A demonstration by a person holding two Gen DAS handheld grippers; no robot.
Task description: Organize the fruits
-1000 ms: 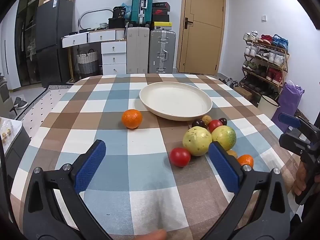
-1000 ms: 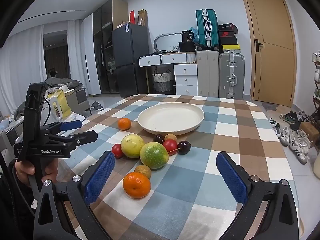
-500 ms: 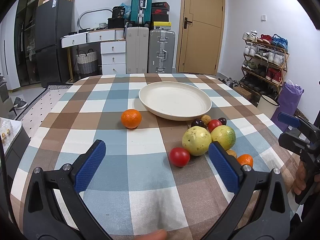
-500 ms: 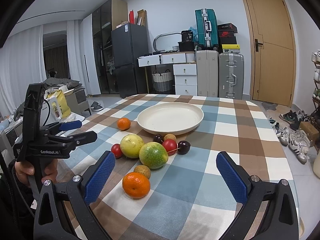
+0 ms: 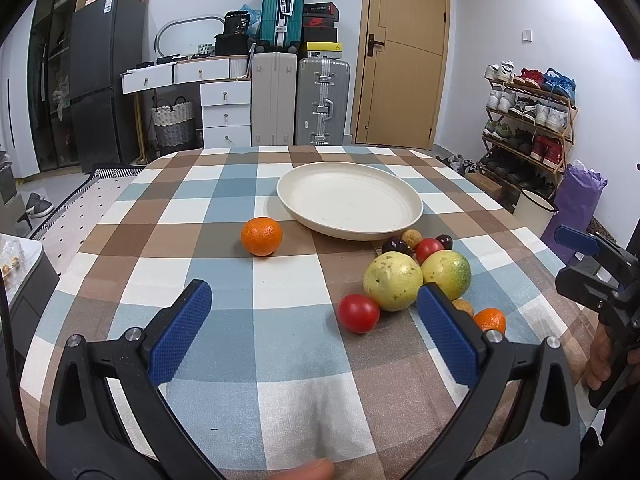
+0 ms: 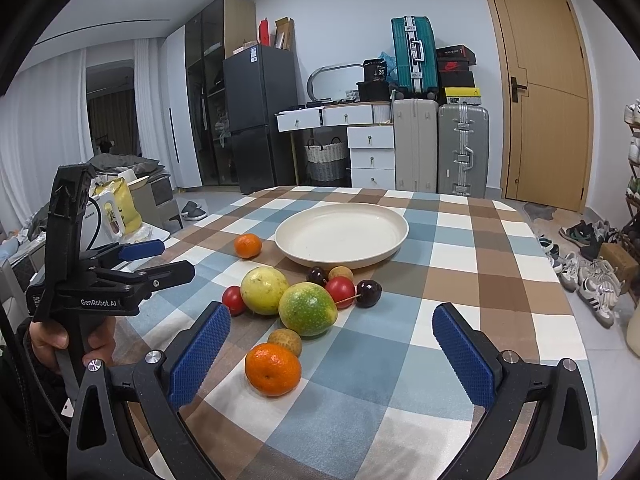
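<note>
Two hand-held grippers hover above the checked desk [image 5: 224, 208], both spread wide and holding nothing: the left hand-held gripper [image 5: 314, 330]; the right hand-held gripper [image 6: 332, 346]; one orange [image 5: 261, 236] lies alone just beside the cream plate [image 5: 400, 222]; a fruit cluster [image 6: 306, 308] sits before that bare plate.

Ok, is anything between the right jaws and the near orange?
Nothing visible. The near orange sits on bare cloth just ahead of the open right gripper; the small brown fruit lies behind it.
</note>
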